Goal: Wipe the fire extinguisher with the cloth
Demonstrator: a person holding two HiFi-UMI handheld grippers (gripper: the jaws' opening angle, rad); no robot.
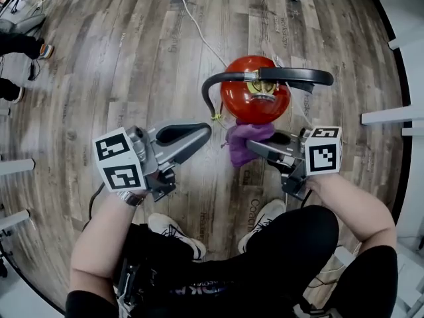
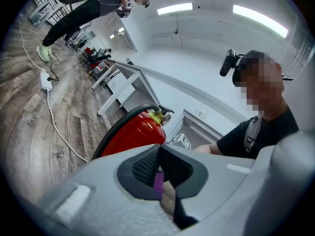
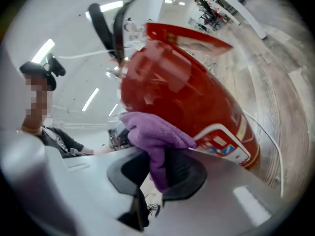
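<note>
Cloth is grasped by right hand-held gripper and held against extinguisher at its 6 o'clock (head view). Left hand-held gripper is clenched, empty, at 8 o'clock.

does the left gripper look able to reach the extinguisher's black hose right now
Likely yes: the left gripper, jaws shut, sits just short of the hose with only floor between; the cloth in the right gripper is off to the side.
</note>
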